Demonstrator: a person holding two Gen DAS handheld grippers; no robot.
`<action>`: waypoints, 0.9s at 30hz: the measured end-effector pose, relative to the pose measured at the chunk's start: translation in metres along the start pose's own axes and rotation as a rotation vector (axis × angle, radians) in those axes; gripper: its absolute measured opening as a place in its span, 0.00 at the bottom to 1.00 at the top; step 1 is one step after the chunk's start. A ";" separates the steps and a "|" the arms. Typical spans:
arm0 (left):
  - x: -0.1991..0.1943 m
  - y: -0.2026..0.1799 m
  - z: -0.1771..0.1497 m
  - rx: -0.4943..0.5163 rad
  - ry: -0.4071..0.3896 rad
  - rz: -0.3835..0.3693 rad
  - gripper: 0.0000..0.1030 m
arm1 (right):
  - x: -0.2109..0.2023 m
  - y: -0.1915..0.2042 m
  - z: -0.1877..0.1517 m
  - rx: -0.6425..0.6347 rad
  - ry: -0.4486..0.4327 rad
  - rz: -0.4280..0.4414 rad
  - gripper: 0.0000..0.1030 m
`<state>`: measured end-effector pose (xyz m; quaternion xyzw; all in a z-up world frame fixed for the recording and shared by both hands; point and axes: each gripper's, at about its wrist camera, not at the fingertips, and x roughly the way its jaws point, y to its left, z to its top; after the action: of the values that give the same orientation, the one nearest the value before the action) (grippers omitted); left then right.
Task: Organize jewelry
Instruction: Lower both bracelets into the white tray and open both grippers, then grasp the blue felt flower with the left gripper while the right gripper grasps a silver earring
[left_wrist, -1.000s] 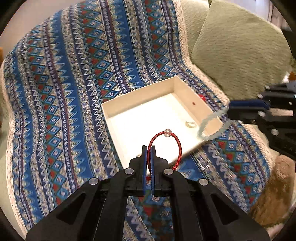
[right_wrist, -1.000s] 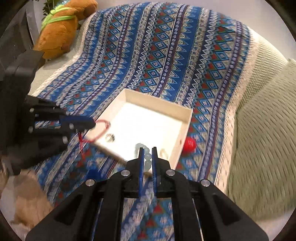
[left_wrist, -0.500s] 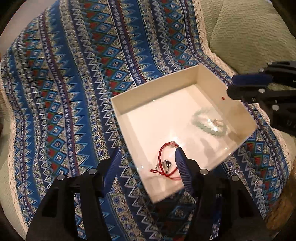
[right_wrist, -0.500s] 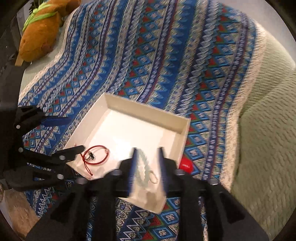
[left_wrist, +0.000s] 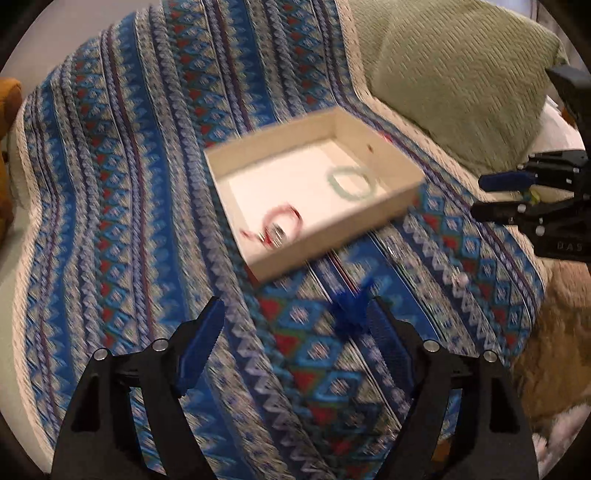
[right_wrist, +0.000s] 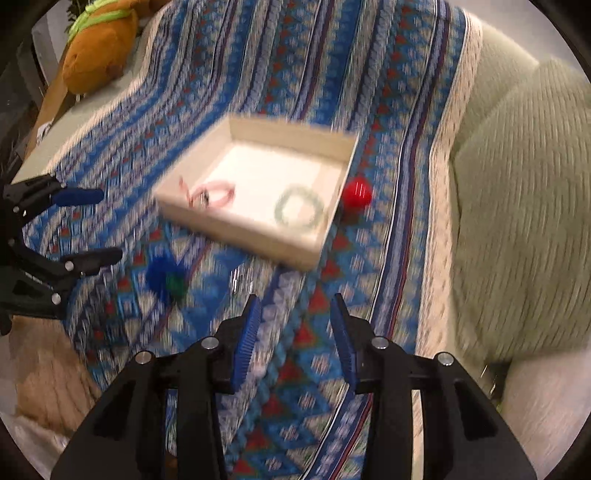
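You have a blue patterned blanket draped over a green sofa, one green cushion at the back, and a pale wall behind.

Blue zigzag blanket, green cushion

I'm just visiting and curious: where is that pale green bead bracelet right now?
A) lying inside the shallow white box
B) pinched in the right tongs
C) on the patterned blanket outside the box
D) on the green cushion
A: the pale green bead bracelet lies on the floor of the white box, near the red cord bracelet, while both the right tongs and left tongs are open and empty.
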<state>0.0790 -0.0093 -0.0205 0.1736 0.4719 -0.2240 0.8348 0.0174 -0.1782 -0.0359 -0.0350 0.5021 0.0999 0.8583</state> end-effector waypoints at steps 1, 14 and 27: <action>0.005 -0.003 -0.005 -0.007 0.014 -0.009 0.76 | 0.004 0.001 -0.008 0.010 0.017 0.008 0.39; 0.054 -0.023 -0.009 -0.059 0.079 -0.055 0.76 | 0.043 0.011 -0.036 0.063 0.125 0.039 0.39; 0.079 -0.021 -0.006 -0.083 0.135 -0.077 0.51 | 0.060 0.009 -0.034 0.065 0.145 0.012 0.20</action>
<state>0.0995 -0.0406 -0.0934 0.1356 0.5423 -0.2239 0.7983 0.0152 -0.1664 -0.1041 -0.0112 0.5663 0.0860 0.8196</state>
